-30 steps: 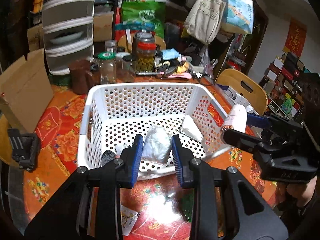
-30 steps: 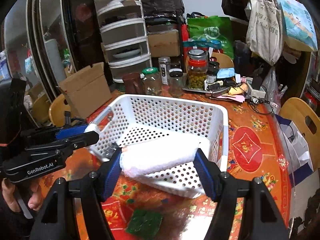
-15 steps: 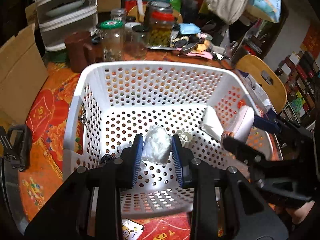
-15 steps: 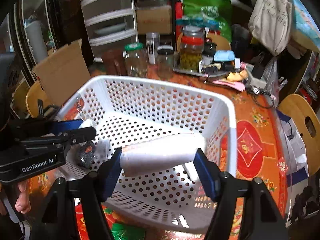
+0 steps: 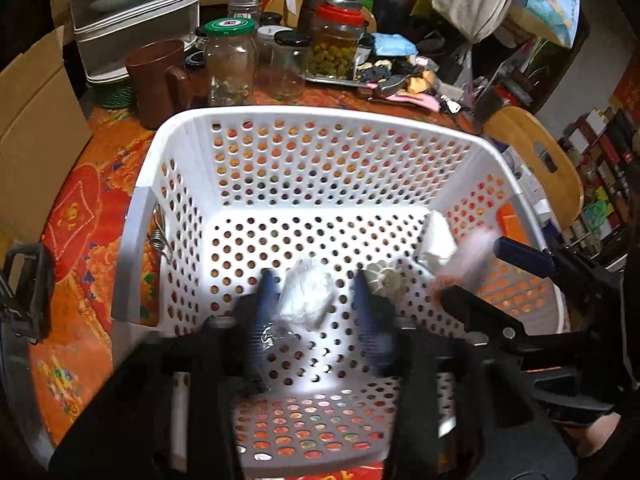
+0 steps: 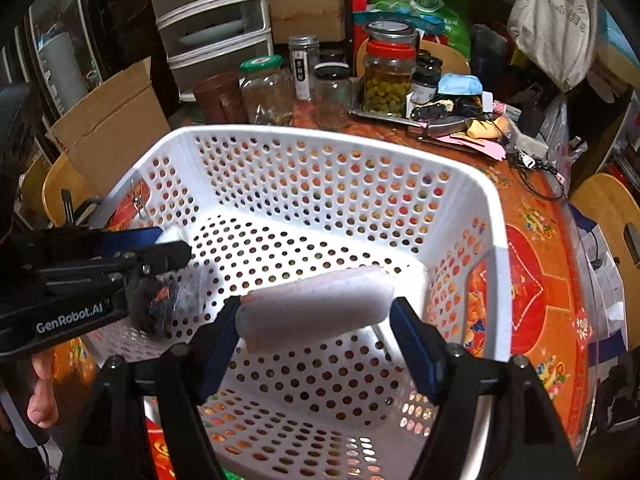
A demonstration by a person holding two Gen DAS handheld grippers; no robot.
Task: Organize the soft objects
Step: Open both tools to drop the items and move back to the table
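Evidently a white perforated basket (image 5: pixel 280 168) has been set at the near edge of the patterned table as the collecting place for the soft things, and both grippers are held inside its walls, angled steeply down so that what they carry ends on the basket floor.

Largest of the soft things is a rolled white towel (image 6: pixel 316 304), seen in the right wrist view lying crosswise between the pads of the right gripper (image 6: pixel 316 334), above the basket's near right corner. Its jaws have just been opening: the left pad is still met by the roll's end, while a sliver of gap seems to show at the right pad, so the roll is judged to be in the act of release rather than firmly gripped.

Smaller is a crumpled white plastic-wrapped bundle (image 5: pixel 306 296), resting on the basket floor near the front wall. The left gripper (image 5: pixel 316 316) is blurred; its jaws have just been opening and stand clear on both sides of the bundle, which is no longer pinched.

A folded white piece (image 5: pixel 438 240) lies by the basket's right wall.

"GenRobot.AI" can be read on the left gripper's body in the right wrist view. The jar lids beyond the basket bear marks too small to read.
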